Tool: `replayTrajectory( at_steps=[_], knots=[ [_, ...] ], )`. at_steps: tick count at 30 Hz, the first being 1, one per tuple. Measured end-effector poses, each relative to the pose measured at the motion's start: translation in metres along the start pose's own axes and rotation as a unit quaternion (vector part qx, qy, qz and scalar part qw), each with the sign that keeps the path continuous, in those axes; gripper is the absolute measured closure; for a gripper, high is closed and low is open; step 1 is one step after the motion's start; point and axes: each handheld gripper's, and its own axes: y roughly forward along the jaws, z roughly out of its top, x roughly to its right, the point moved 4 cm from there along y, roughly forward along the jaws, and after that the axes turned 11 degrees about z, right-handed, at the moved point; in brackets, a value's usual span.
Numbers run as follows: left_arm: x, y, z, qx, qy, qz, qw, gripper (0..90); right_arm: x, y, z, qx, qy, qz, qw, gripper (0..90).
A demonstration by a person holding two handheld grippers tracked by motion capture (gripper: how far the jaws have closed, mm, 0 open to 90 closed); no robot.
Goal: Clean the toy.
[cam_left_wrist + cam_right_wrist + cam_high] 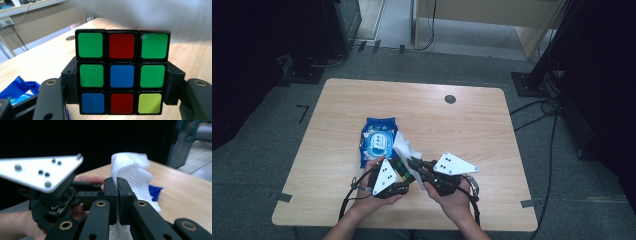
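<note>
A scrambled Rubik's cube sits between the two jaws of my left gripper, which is shut on its sides; green, red, blue and yellow stickers face the camera. From above, the cube and left gripper hover over the table's near edge. My right gripper is shut on a white textured wipe that sticks up above the jaws. In the high view the right gripper holds the wipe just right of the cube, beside the blue wipes pack.
The wooden table has a round dark grommet at the back. The blue pack lies just behind the left gripper. Dark stands and cables surround the table on the grey floor.
</note>
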Motion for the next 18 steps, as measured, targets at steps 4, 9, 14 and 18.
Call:
replayTrajectory(
  at_steps=[4, 9, 14, 18],
  knots=[
    [0.0, -0.004, 0.004, 0.012, 0.003, -0.003, 0.9999, 34.2, 0.014, 0.0, -0.012, 0.011, 0.027, -0.013, 0.9995, 88.1],
    [-0.002, -0.006, 0.005, 0.019, -0.001, -0.004, 0.9998, 34.2, 0.032, -0.004, -0.021, -0.01, 0.016, -0.072, 0.9973, 87.9],
    [-0.009, -0.009, 0.008, 0.026, -0.01, -0.001, 0.9996, 34.2, 0.058, -0.008, -0.042, -0.051, 0.046, -0.124, 0.9899, 87.9],
    [-0.013, -0.006, 0.003, 0.013, -0.013, 0.005, 0.9998, 34.2, 0.05, -0.018, -0.023, -0.011, 0.048, -0.102, 0.9936, 87.9]
  ],
)
